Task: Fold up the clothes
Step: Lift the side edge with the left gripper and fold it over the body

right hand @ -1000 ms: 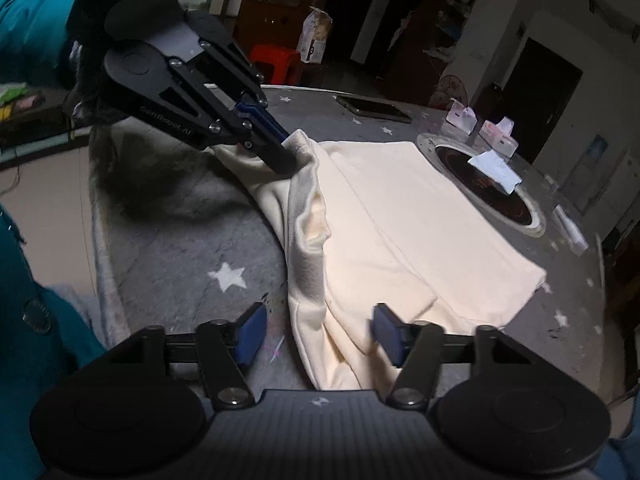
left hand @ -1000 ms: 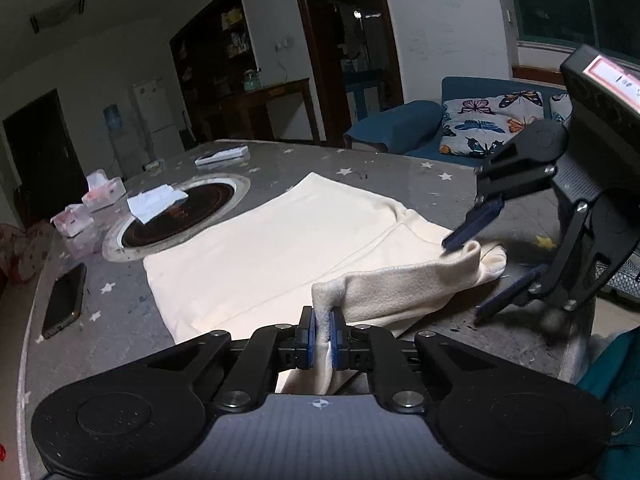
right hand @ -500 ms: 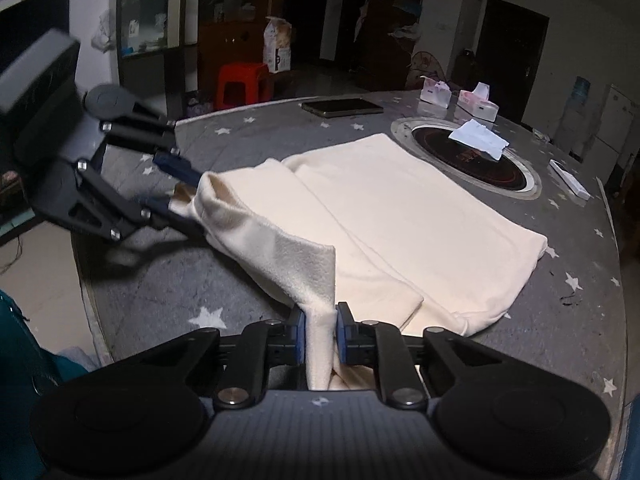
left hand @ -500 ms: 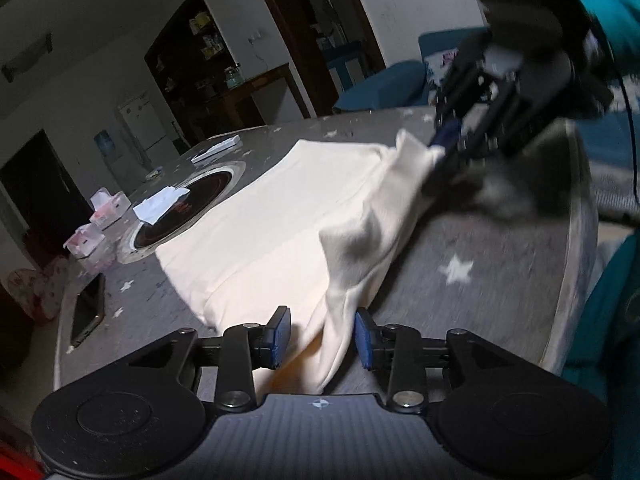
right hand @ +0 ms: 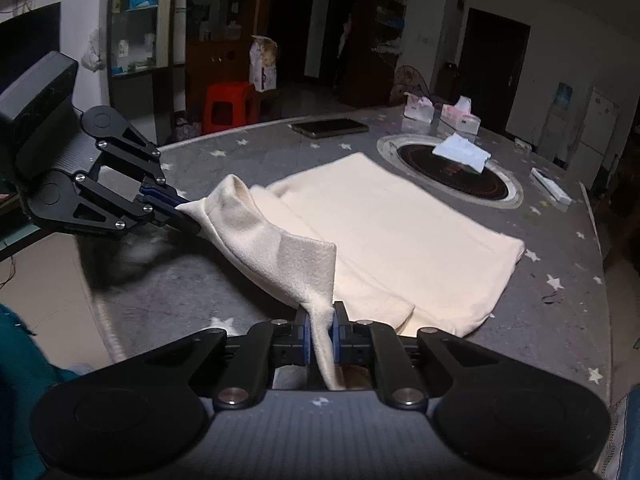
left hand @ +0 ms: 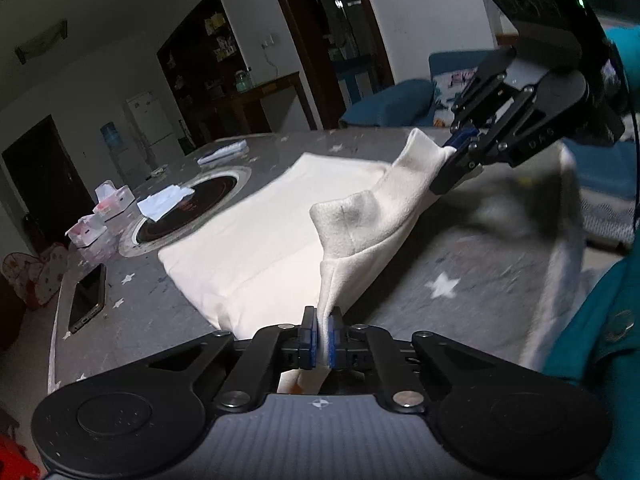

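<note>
Left wrist view: my left tongs (left hand: 320,336) and right tongs (left hand: 460,148), both clamped on the cream garment (left hand: 280,232) mid-frame on the table (left hand: 460,280), lift its near edge, ready to fold across.

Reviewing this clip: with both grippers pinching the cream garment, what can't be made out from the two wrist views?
- Left wrist: the cream garment below the left gripper is hidden by the gripper's body.
- Right wrist: the same below the right gripper.
- Both: garment type unclear; it lies partly folded.
- Right wrist: tissue box print too small.
</note>
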